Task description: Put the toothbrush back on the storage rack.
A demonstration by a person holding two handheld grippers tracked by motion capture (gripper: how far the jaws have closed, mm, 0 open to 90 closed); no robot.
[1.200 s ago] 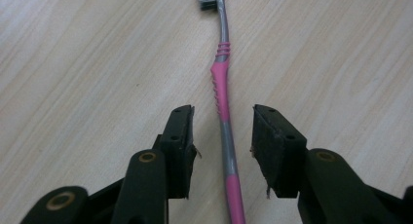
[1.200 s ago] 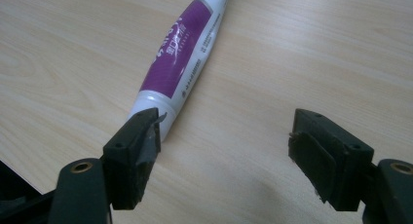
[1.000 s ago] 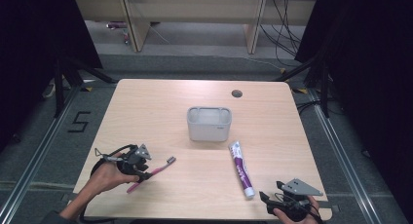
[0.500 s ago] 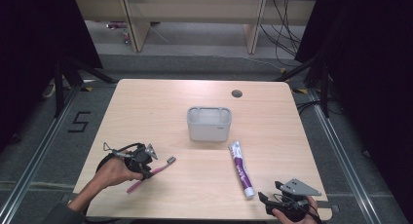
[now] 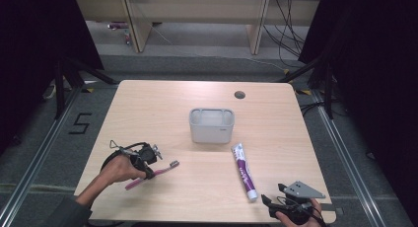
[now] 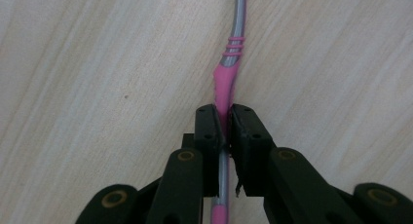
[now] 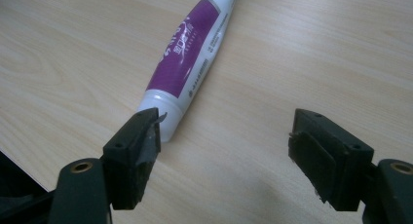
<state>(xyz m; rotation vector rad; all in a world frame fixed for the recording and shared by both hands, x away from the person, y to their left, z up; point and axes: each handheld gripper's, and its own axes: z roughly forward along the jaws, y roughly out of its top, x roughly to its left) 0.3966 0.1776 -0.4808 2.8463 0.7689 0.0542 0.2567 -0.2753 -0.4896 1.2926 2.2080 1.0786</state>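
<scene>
Clearly, left tongs (image 6: 224, 129) clamp the pink toothbrush (image 6: 225, 83) mid-handle on the table (image 6: 97, 63).

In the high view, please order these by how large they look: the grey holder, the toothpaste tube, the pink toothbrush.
1. grey holder
2. toothpaste tube
3. pink toothbrush, thinnest; the left gripper partly hides it, so its length against the tube is unsure.

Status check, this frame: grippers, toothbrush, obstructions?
Left gripper shut on pink toothbrush, flat on table. Right gripper open beside toothpaste tube. Nothing in the way.
</scene>
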